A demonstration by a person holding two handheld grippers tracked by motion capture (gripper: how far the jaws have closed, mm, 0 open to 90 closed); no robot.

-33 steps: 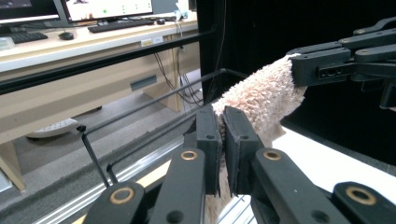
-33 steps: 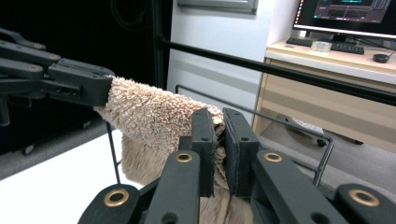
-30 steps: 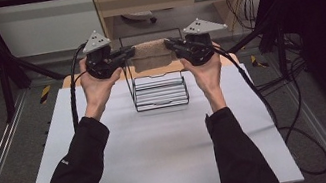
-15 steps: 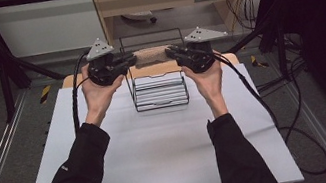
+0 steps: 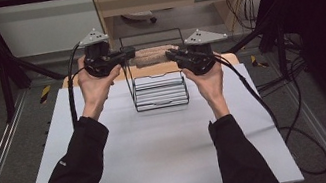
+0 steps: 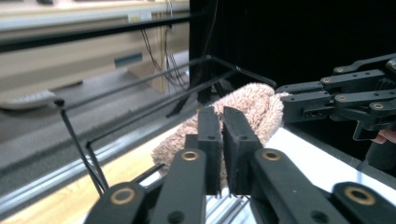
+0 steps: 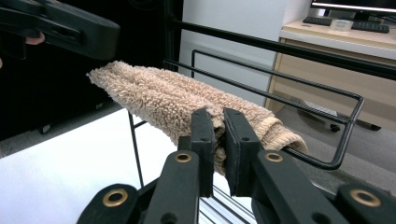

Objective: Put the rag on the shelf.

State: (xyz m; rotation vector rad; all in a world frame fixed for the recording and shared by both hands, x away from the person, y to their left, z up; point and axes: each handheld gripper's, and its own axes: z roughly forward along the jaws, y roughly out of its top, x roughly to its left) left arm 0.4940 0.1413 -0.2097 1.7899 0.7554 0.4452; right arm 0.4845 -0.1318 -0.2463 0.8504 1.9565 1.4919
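A beige fluffy towel (image 5: 154,54) hangs stretched above the far top rail of a black wire rack (image 5: 159,92), raised over the far middle of the white worktop (image 5: 161,147). In the right gripper view the towel (image 7: 187,100) is folded lengthwise into a thick roll, lying along and just beside the rack's upper rail (image 7: 280,98).

The left tool (image 5: 128,54) pinches the towel's left end; in the left gripper view its two black pads stand nearly together with the pile (image 6: 252,107) caught between them, having just closed further on it. The right tool (image 5: 171,55) clamps the towel's right end, its pads likewise close together on the cloth in the right gripper view. Both tools point inward at one another, each held by a hand with a black sleeve coming from the near edge.

The rack stands on the worktop between the two hands, its ribbed base (image 5: 159,89) below the towel. A wooden board (image 5: 228,57) lies along the worktop's far edge, behind the rack.
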